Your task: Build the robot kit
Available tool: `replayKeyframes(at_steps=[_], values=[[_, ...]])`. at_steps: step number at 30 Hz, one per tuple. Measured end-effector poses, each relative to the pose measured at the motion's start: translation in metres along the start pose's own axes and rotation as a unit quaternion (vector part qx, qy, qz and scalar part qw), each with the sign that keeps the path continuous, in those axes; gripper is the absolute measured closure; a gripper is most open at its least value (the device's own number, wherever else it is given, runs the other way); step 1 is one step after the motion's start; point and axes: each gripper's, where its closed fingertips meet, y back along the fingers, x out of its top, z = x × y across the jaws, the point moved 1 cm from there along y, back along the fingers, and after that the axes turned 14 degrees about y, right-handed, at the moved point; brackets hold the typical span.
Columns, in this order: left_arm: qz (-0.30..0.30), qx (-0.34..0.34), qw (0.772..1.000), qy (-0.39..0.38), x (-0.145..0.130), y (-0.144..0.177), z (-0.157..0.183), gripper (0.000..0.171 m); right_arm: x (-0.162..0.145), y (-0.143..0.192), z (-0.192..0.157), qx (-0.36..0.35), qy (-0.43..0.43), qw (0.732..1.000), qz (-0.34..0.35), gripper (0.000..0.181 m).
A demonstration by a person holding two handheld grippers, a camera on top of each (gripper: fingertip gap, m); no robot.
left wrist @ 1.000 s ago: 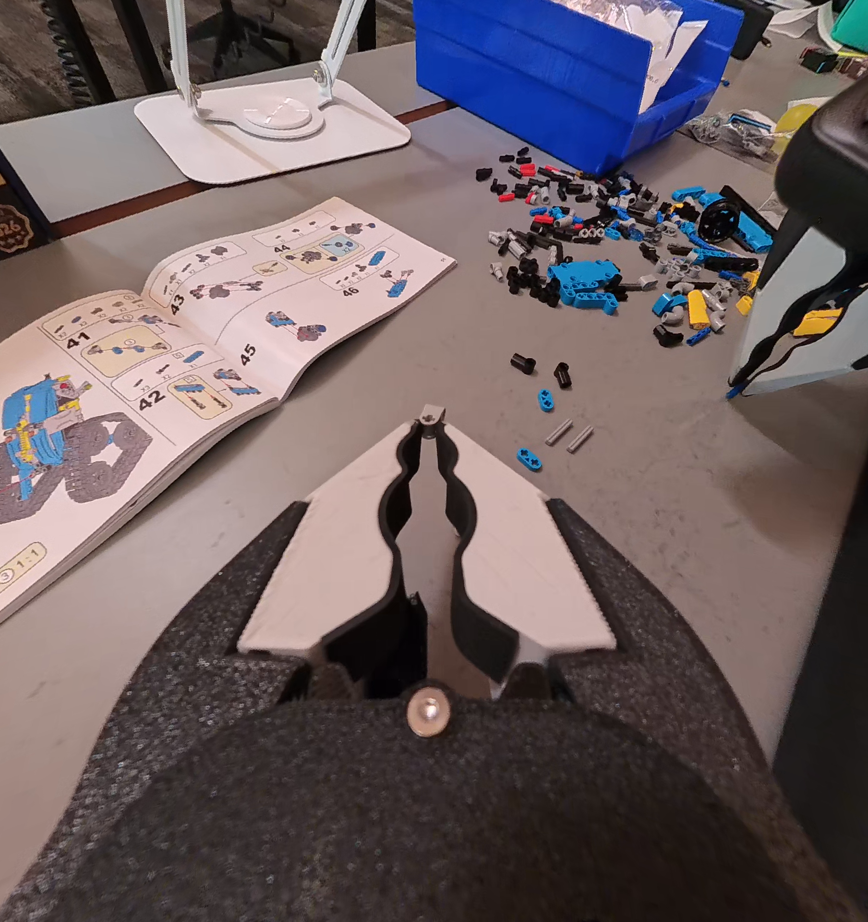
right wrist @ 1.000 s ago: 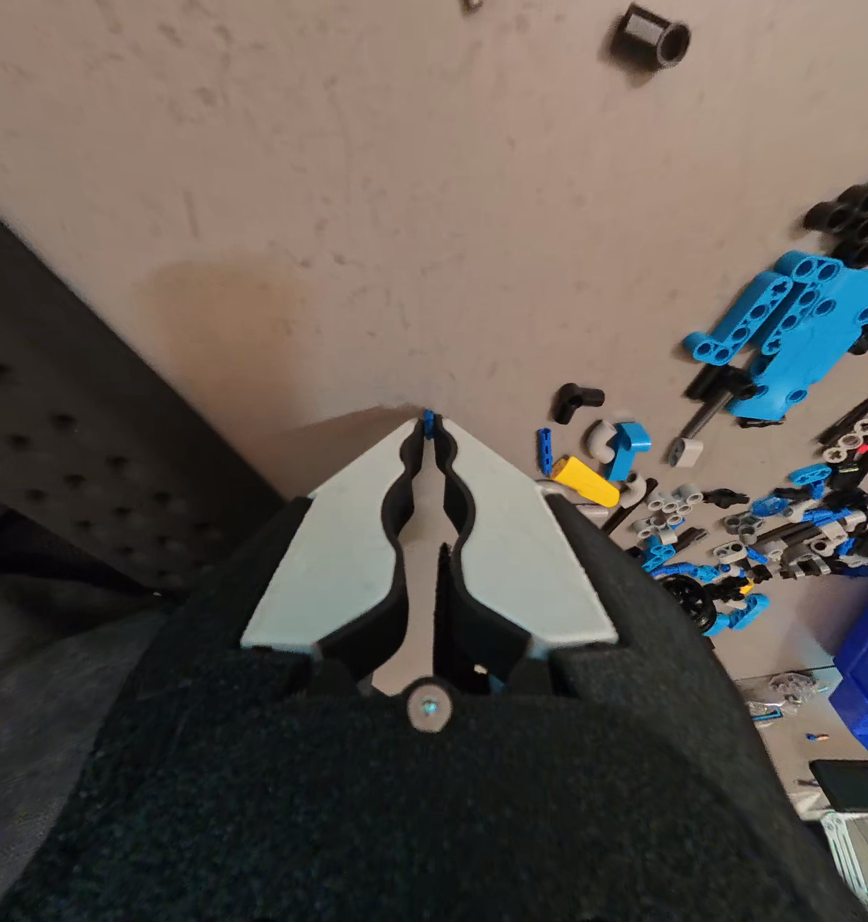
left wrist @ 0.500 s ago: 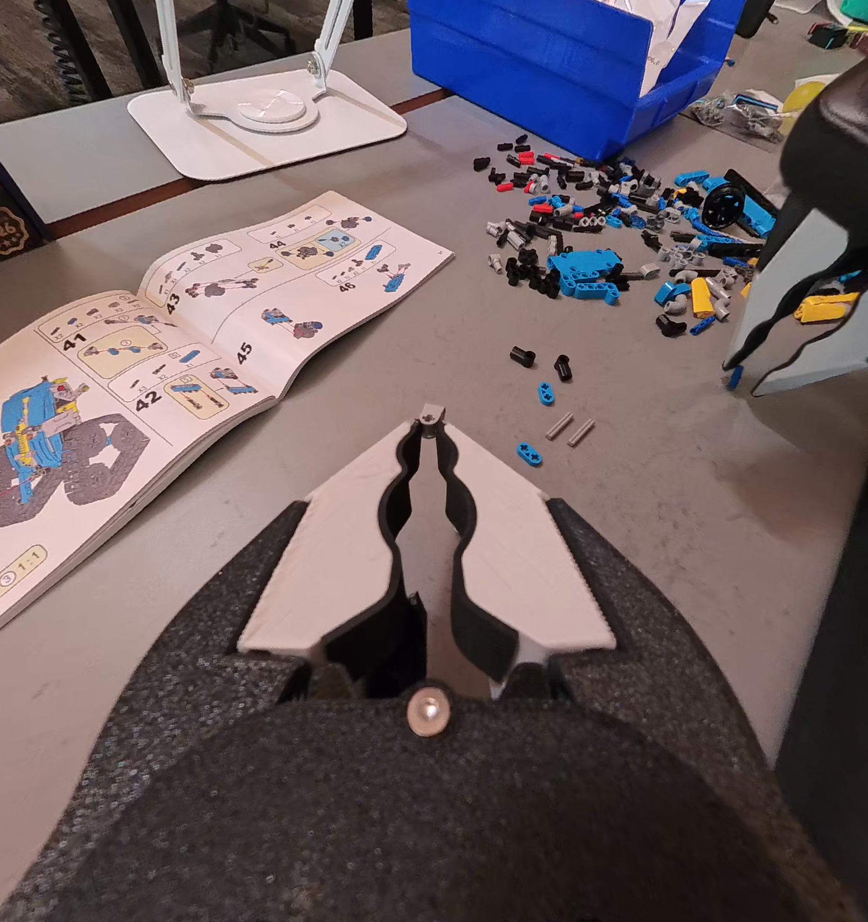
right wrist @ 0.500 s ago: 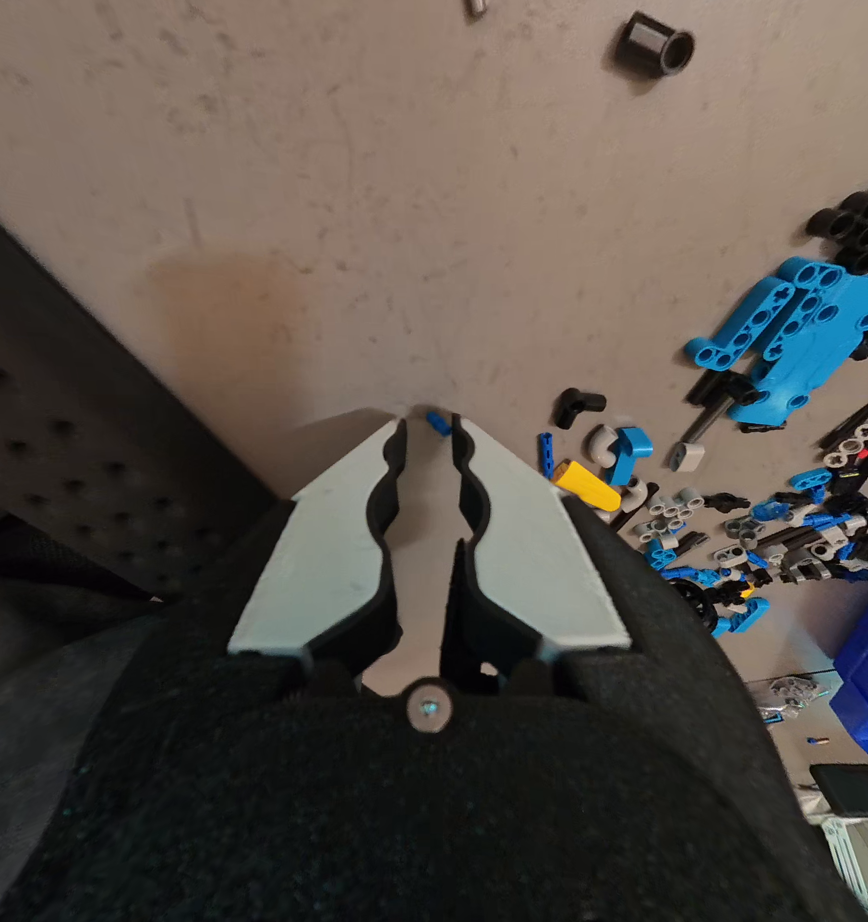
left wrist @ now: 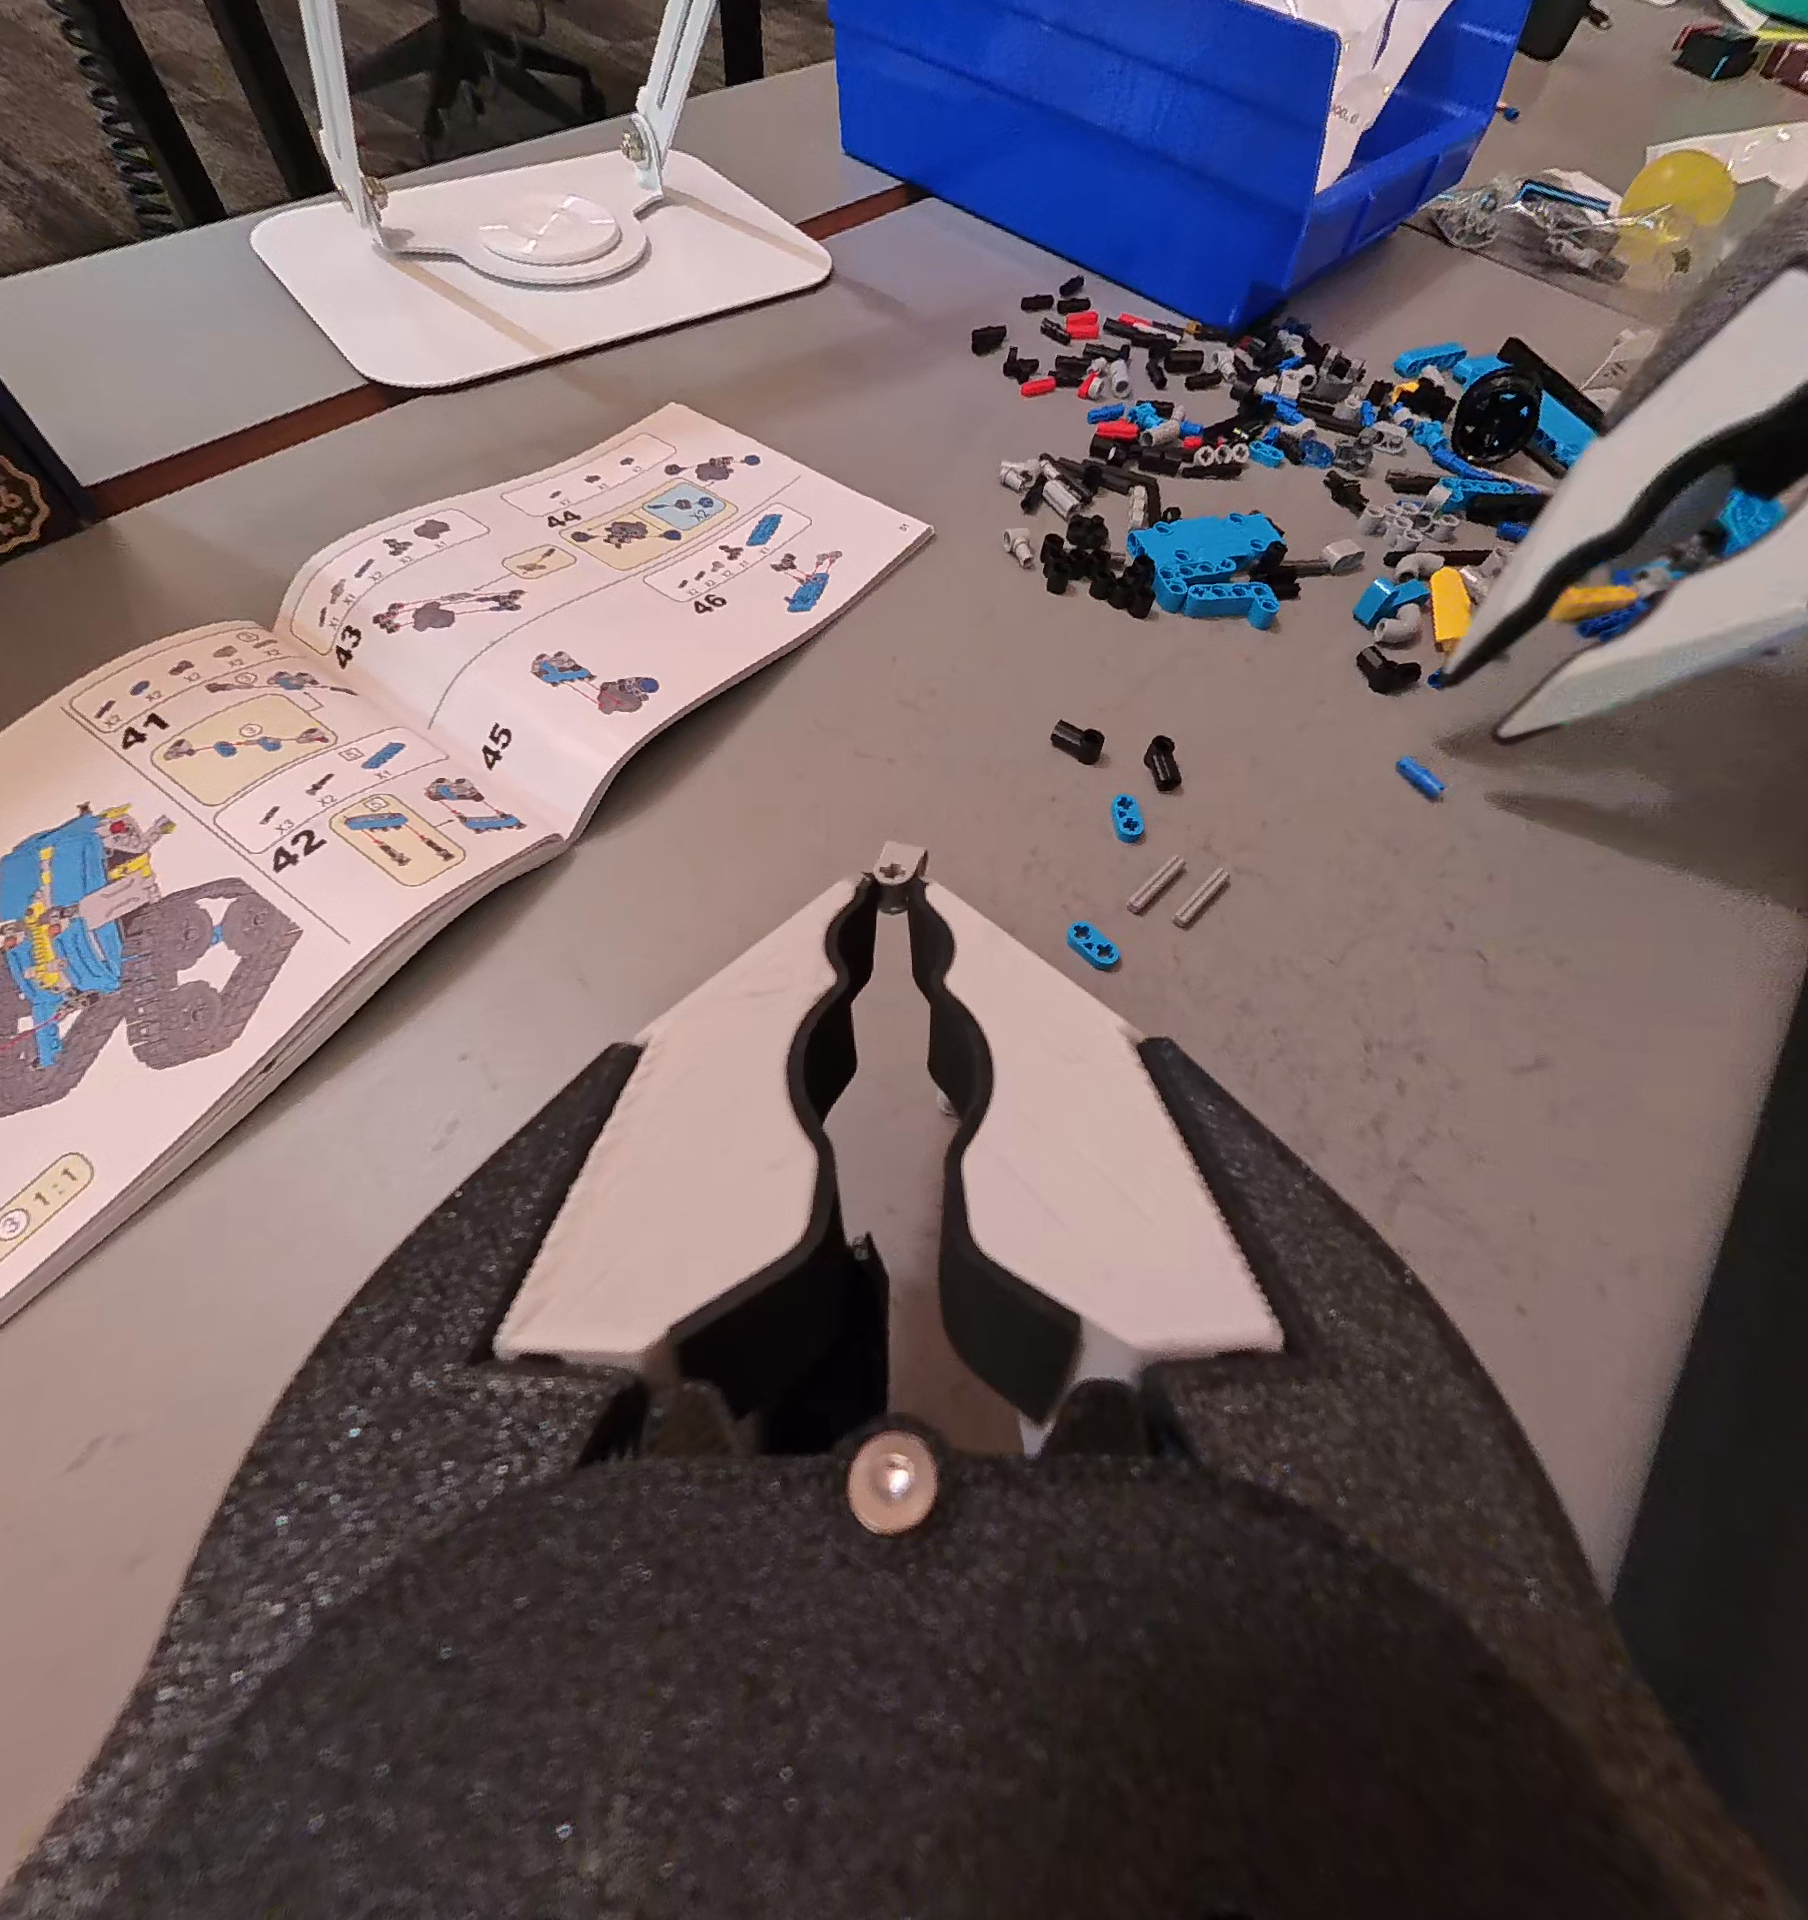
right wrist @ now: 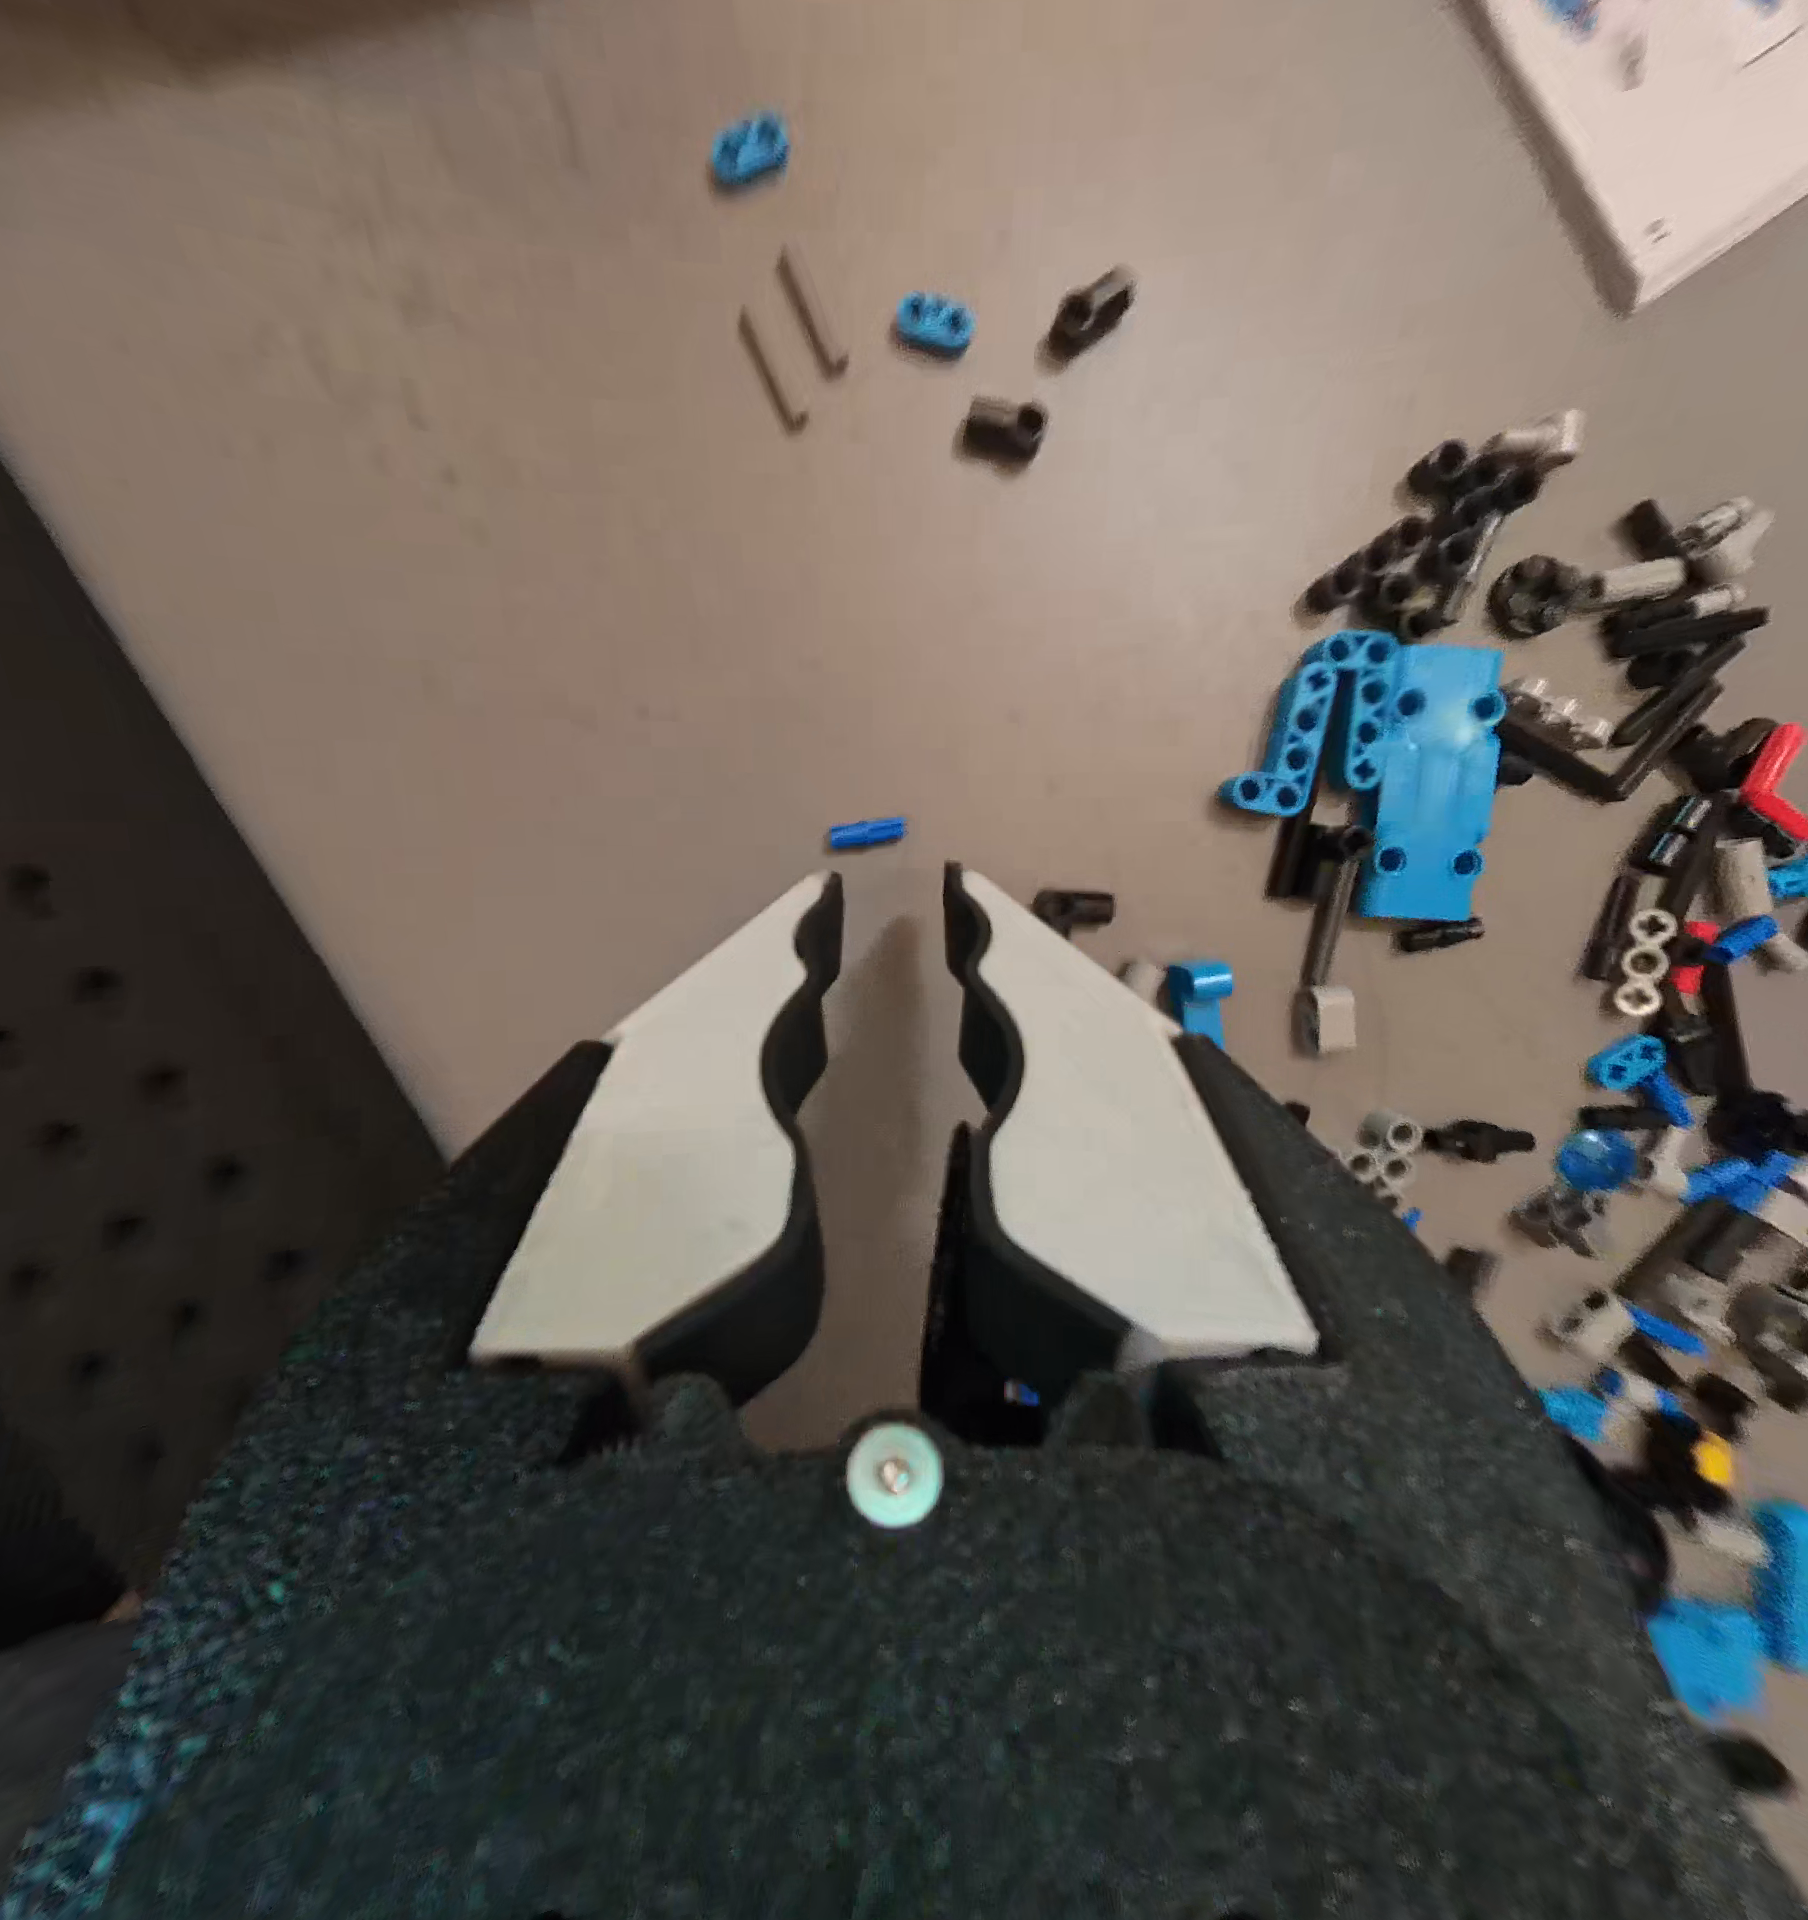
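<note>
Jaws parted on the right gripper (right wrist: 892, 883), blue pin (right wrist: 867, 832) lying crosswise just beyond its tips; left gripper (left wrist: 898, 896) pinches a small grey connector (left wrist: 900, 864).

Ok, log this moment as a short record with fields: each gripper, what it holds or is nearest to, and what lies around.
left gripper: shut on small grey plastic connector
right gripper: open, empty, nearest the small blue plastic pin lying on the grey table
beside: two grey axle rods, two small blue plastic links
behind: open instruction booklet, pile of loose plastic parts, blue plastic bin, white stand base
</note>
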Motion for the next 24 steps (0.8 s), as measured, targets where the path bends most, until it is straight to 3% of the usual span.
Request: replayKeyframes(at_steps=[5, 14, 24], values=[[-0.001, 0.002, 1.0, -0.006, -0.001, 0.0, 0.001, 0.166, 0.006, -0.013, 0.013, 0.033, -0.03, 0.996, 0.081, 0.161], [-0.006, 0.003, 1.0, -0.013, -0.003, -0.001, 0.001, 0.166, 0.018, -0.026, 0.012, 0.052, -0.016, 0.992, 0.114, 0.16], [-0.014, 0.0, 1.0, -0.022, -0.005, -0.003, 0.004, 0.166, 0.023, -0.037, 0.012, 0.054, 0.033, 0.99, 0.13, 0.172]])
